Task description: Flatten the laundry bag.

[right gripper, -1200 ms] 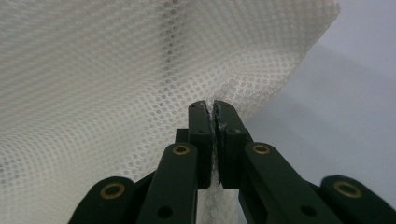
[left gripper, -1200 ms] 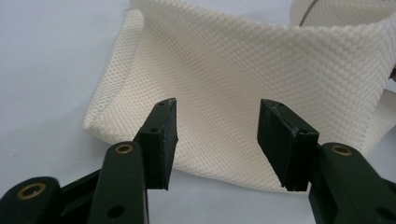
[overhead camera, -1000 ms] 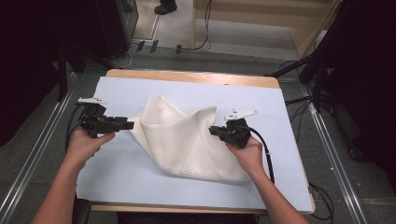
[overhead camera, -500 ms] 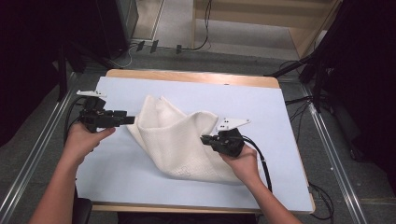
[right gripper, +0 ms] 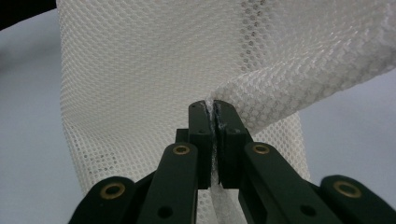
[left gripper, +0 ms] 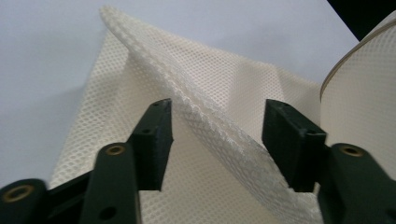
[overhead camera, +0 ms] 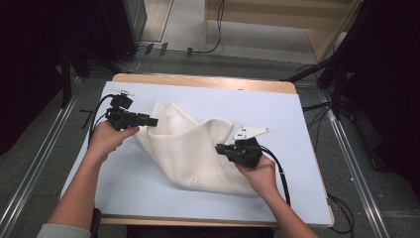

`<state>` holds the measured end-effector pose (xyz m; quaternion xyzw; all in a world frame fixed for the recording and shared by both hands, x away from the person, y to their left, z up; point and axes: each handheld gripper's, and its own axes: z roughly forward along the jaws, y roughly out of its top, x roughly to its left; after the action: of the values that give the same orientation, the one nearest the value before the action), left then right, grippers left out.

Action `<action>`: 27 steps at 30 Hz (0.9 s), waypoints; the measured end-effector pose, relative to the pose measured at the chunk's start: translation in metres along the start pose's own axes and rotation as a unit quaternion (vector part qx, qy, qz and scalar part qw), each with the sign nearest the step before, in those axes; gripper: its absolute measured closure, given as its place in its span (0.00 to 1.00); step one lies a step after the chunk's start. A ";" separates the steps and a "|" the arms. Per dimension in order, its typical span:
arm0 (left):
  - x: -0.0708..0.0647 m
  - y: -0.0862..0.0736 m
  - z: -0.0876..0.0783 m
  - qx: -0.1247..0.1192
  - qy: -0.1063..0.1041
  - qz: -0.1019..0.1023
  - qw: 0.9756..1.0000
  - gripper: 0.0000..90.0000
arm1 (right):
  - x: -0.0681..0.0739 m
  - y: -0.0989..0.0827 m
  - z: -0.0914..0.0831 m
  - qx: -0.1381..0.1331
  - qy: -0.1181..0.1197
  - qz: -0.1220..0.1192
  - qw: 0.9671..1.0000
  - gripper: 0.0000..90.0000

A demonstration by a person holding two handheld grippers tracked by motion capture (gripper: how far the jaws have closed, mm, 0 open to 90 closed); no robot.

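A white mesh cloth (overhead camera: 190,148) lies bunched on the pale blue table (overhead camera: 277,109), its left and right corners raised. My left gripper (overhead camera: 154,121) reaches the cloth's left edge. In the left gripper view its jaws (left gripper: 218,107) stand apart and have just been closing; a raised fold of the cloth (left gripper: 224,79) runs between them, and the pads are not pressing on it. My right gripper (overhead camera: 219,148) holds the cloth's right side up. Seen from the right gripper view, its jaws (right gripper: 213,106) are shut on a pinched edge of the mesh (right gripper: 140,70).
A wooden strip (overhead camera: 208,82) runs along the table's far edge. Metal rails (overhead camera: 346,148) flank both sides of the table. Cables (overhead camera: 163,49) lie on the floor behind, beside dark equipment (overhead camera: 99,29). Bare blue surface lies in front of the cloth and at the far right.
My left gripper has moved right, up to the cloth's left edge. The right gripper, still shut on the cloth, has come nearer and slightly left, dragging that side along.
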<state>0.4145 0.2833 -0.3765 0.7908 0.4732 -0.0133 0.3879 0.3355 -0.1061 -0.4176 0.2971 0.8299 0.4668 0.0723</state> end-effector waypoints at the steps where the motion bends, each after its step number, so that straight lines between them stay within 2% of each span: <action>1: 0.000 0.000 0.002 0.008 -0.005 -0.001 1.000 0.64 | 0.001 0.000 -0.001 -0.002 0.000 0.003 1.000 0.97; 2: 0.000 0.000 0.004 0.013 -0.004 0.000 1.000 0.64 | 0.001 0.000 -0.001 -0.002 0.000 0.003 1.000 0.97; 5: 0.001 -0.001 0.008 0.028 -0.005 0.008 1.000 0.92 | 0.006 -0.001 -0.008 -0.007 0.004 0.002 1.000 0.97; 10: 0.013 -0.006 -0.001 0.025 0.002 0.000 1.000 0.96 | 0.012 -0.002 -0.018 -0.018 0.007 0.001 1.000 0.97; 11: 0.016 -0.008 -0.005 0.019 0.006 -0.005 1.000 0.96 | 0.016 -0.002 -0.024 -0.024 0.008 0.000 1.000 0.97; 16: 0.029 -0.012 -0.018 -0.010 0.019 -0.023 0.999 0.96 | 0.023 -0.003 -0.032 -0.035 0.016 -0.002 0.999 0.97; 19: 0.037 -0.014 -0.025 -0.028 0.038 -0.029 0.998 0.96 | 0.030 -0.003 -0.036 -0.041 0.024 -0.009 0.999 0.97; 21: 0.043 -0.015 -0.029 -0.044 0.049 -0.034 0.997 0.97 | 0.037 -0.002 -0.036 -0.046 0.034 -0.010 0.998 0.97; 22: 0.049 -0.017 -0.032 -0.057 0.066 -0.038 0.995 0.97 | 0.045 -0.001 -0.033 -0.045 0.046 -0.015 0.998 0.97; 23: 0.049 -0.017 -0.032 -0.057 0.066 -0.038 0.995 0.97 | 0.045 -0.001 -0.033 -0.045 0.046 -0.015 0.998 0.97; 24: 0.051 -0.018 -0.033 -0.062 0.077 -0.039 0.994 0.97 | 0.050 -0.001 -0.029 -0.042 0.051 -0.020 0.998 0.97; 27: 0.058 -0.022 -0.033 -0.063 0.086 -0.042 0.993 0.97 | 0.062 0.000 -0.017 -0.030 0.074 -0.023 0.997 0.97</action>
<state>0.4183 0.3517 -0.3892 0.7427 0.5372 0.0679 0.3939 0.2785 -0.0841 -0.3986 0.2397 0.8252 0.5105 0.0303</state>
